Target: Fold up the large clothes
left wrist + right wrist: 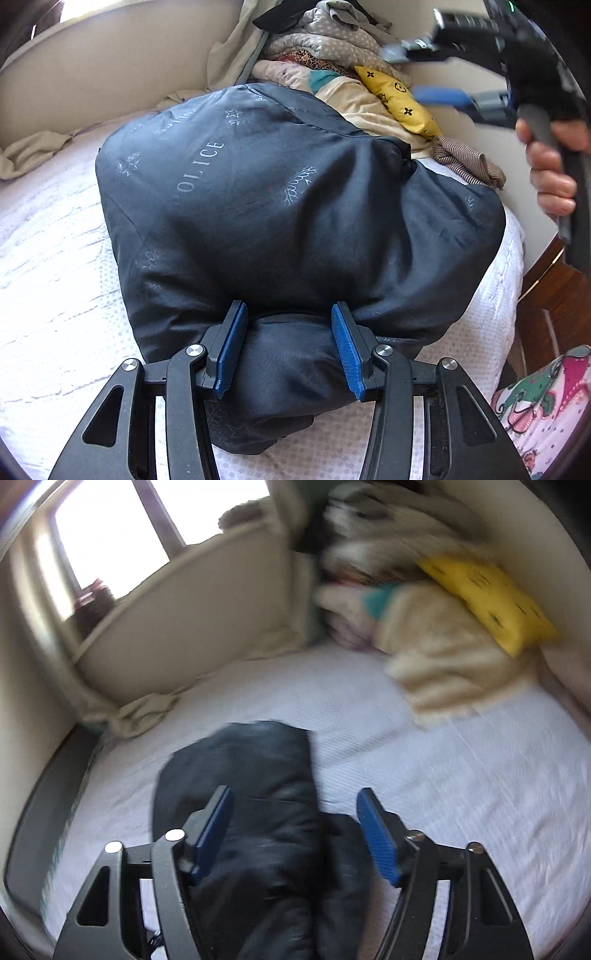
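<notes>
— Left view: the dark jacket [280, 206] lies bundled on the white bed [55, 258]; the left gripper [290, 343] straddles a fold, jaws apart, not pinching.

— Right view: the right gripper [295, 830] hangs released above it. I'd pinch the hem squarely first.

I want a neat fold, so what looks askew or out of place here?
The dark jacket lies as a puffy, rumpled bundle on the white bed cover, its printed lining outward and edges uneven. The left gripper straddles a bulge of it, jaws apart. A heap of unfolded clothes sits behind.
</notes>
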